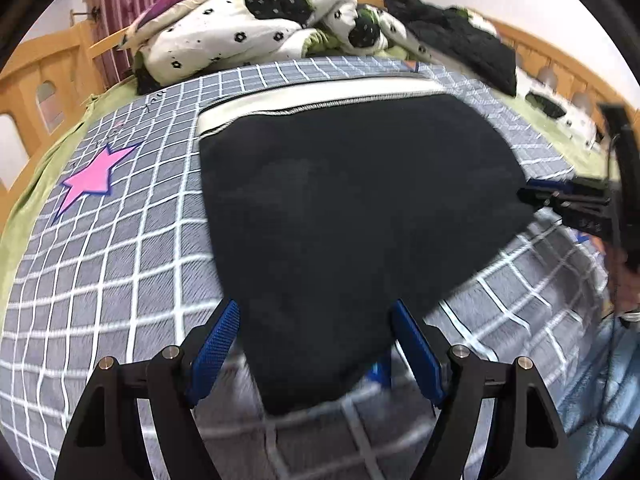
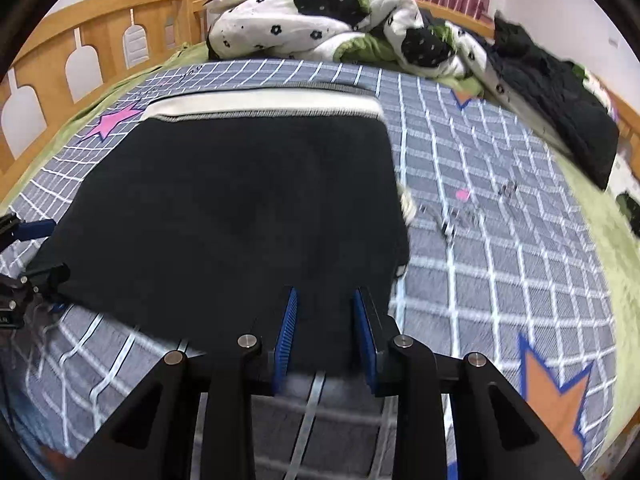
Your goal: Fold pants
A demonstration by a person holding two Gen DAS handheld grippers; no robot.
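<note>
The black pants (image 1: 352, 200) lie folded on the grey checked bedsheet (image 1: 120, 280), with a cream band (image 1: 320, 100) along the far edge. My left gripper (image 1: 316, 316) is open, its blue pads either side of the near corner of the pants. In the right wrist view the pants (image 2: 240, 208) fill the middle, and my right gripper (image 2: 326, 304) is open with its blue pads straddling the near edge. The right gripper also shows in the left wrist view (image 1: 560, 204) at the pants' right corner; the left gripper shows at the far left of the right wrist view (image 2: 32, 252).
A crumpled floral duvet (image 1: 256, 24) and a black garment (image 1: 460, 36) lie at the head of the bed. A wooden bed rail (image 2: 80, 40) runs along the sides. Star patches (image 1: 94, 178) mark the sheet, an orange one (image 2: 556, 396) near the right gripper.
</note>
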